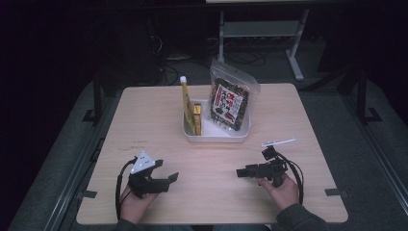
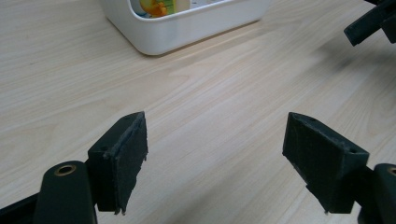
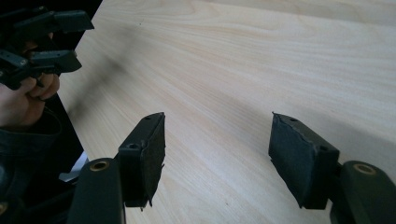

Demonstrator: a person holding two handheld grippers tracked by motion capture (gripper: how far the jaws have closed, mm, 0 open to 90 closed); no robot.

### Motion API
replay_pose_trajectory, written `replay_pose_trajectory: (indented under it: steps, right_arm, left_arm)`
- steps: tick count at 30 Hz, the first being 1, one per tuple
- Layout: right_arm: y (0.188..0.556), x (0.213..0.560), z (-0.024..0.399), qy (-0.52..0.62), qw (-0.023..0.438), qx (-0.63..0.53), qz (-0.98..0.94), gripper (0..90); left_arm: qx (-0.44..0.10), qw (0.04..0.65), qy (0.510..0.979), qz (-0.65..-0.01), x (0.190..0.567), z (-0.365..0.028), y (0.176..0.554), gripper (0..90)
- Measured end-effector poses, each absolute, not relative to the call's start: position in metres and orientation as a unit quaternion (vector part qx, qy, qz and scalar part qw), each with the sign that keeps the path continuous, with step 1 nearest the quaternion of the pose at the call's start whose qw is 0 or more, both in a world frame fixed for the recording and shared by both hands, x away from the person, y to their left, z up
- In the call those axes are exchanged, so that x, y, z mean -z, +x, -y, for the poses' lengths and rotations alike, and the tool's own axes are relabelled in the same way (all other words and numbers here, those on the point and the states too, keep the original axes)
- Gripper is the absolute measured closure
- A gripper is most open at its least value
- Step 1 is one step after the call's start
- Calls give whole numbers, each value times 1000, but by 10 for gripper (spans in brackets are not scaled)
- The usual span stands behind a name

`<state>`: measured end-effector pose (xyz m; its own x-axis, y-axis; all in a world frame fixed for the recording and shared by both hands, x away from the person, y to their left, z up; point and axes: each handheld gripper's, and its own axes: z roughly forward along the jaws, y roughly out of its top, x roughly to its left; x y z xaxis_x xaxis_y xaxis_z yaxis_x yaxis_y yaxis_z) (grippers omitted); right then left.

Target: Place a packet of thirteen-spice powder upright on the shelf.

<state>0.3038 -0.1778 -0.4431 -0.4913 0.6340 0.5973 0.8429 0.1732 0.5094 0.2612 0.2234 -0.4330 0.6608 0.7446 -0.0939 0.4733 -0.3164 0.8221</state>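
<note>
White tub (image 1: 216,134) sits at twelve o'clock from both claws, mid-desk (image 1: 144,120), holding a seaweed snack pouch (image 1: 230,101), a yellow box (image 1: 197,115) and a yellow tube (image 1: 185,98). From above, a white strip (image 1: 278,142) lies at one o'clock of the right claw (image 1: 239,172); the left gripper view shows the tub's rounded corner (image 2: 154,44) close. Left claw (image 1: 168,171) gapes wide over bare wood, empty. Right claw also stands wide, holding nothing, with bare desk between them.

A metal-legged stand (image 1: 263,30) and loose cables (image 1: 169,65) (all dim) occupy the floor beyond the table (image 1: 144,120).
</note>
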Motion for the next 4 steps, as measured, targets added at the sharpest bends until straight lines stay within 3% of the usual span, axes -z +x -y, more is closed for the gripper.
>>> replay_pose_trajectory:
  steps: [4]
  right_arm:
    - [291, 450, 182, -477, 96, 438, 756, 368]
  left_arm:
    - [-149, 442, 798, -380, 434, -220, 261, 213]
